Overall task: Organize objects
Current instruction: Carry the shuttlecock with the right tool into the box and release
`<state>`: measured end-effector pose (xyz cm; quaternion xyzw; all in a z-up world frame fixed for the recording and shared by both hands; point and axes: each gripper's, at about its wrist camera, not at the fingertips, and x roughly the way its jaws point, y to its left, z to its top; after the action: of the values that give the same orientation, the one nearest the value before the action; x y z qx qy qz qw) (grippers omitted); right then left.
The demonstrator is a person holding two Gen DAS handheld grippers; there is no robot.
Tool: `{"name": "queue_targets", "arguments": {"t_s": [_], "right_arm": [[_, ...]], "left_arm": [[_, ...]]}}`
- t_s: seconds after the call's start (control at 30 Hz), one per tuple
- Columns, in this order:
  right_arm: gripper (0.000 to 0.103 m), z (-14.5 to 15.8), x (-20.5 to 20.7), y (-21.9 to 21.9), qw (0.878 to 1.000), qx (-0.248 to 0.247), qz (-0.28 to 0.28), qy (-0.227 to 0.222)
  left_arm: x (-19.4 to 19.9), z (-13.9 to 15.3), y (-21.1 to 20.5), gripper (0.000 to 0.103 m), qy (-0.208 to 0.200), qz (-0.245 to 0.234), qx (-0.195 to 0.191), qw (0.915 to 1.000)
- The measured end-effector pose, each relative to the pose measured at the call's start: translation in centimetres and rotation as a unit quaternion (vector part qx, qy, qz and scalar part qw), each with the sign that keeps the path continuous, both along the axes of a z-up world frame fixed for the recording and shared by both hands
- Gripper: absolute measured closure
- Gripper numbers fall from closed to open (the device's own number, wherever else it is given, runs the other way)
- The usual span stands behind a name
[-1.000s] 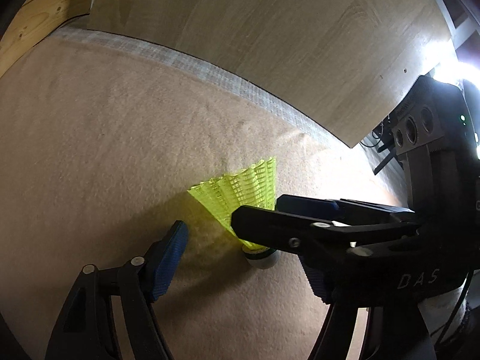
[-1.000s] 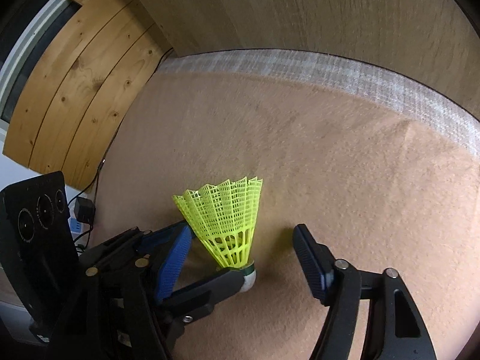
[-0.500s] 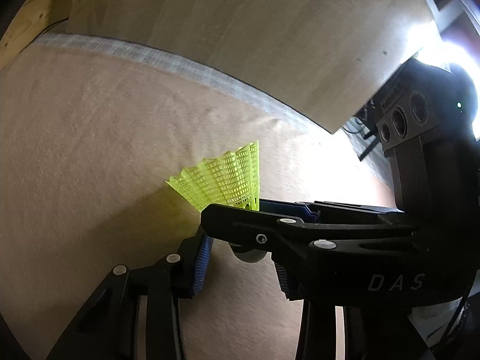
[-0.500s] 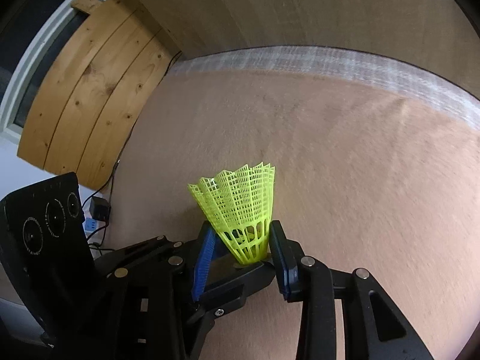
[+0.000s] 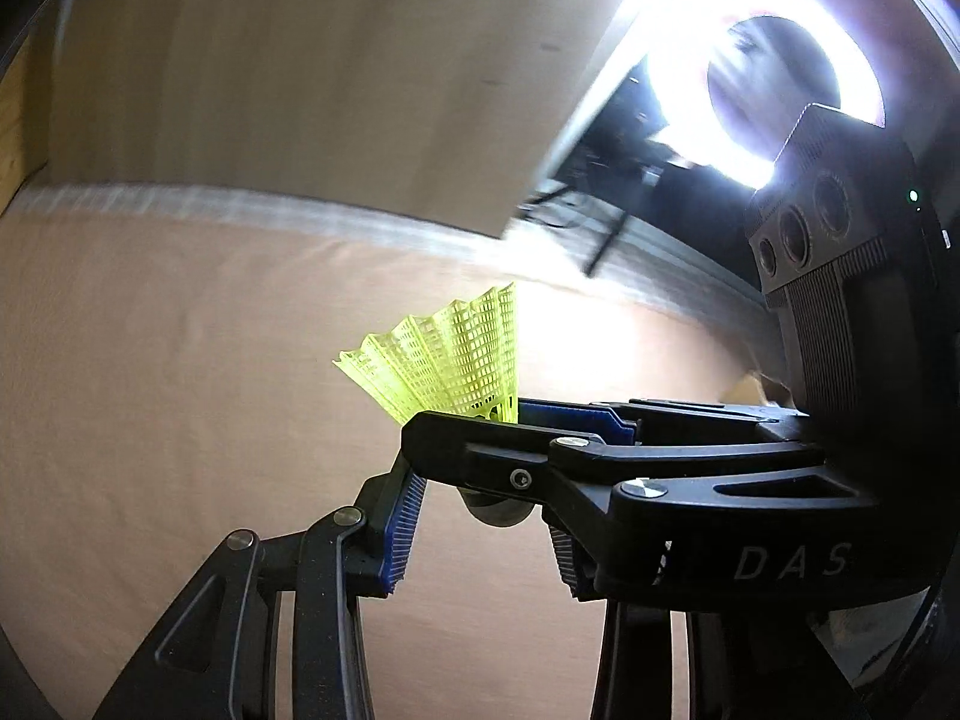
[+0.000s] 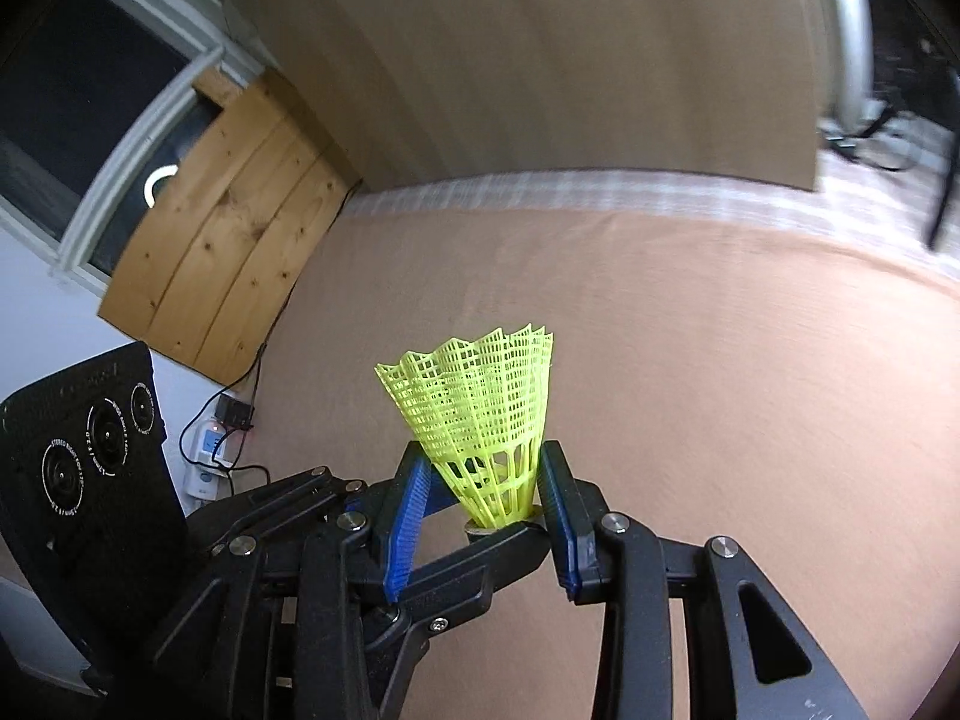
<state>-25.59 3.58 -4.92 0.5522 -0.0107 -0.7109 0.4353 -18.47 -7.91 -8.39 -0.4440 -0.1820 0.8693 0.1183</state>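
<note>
Yellow shuttlecock (image 6: 480,420) is pinched low by our R tongs (image 6: 486,522); L tongs (image 5: 480,516) wider, w/ its cork between.

One second ago the right gripper (image 6: 483,519) was wide open around the yellow shuttlecock (image 6: 480,420), which stood on the beige cloth (image 6: 720,390). Now its blue pads (image 6: 408,516) press the base of the skirt from both sides. The left gripper (image 5: 480,516) has also narrowed around the cork. The shuttlecock is lifted off the cloth, and both cameras now look more toward the wall.
</note>
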Motion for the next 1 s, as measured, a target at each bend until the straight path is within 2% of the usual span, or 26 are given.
{"name": "queue_targets", "arguments": {"t_s": [0.2,0.47,0.73,1.0], "right_arm": [[0.069,2.6,1.4,7.8,0.999,-0.015,-0.042,0.024],[0.069,4.2,3.2,17.9,0.993,-0.018,-0.111,0.048],[0.069,4.7,3.9,26.5,0.983,-0.007,-0.172,0.061],[0.069,3.8,4.7,34.3,0.973,0.000,-0.224,0.060]], "left_arm": [[1.6,3.1,7.6,0.062,0.026,-0.052,-0.015,0.9982],[2.8,5.2,17.4,0.062,0.043,-0.124,-0.020,0.9912],[3.5,5.7,26.7,0.062,0.048,-0.194,-0.016,0.9797],[4.3,5.0,35.2,0.063,0.041,-0.257,-0.018,0.9654]]}}
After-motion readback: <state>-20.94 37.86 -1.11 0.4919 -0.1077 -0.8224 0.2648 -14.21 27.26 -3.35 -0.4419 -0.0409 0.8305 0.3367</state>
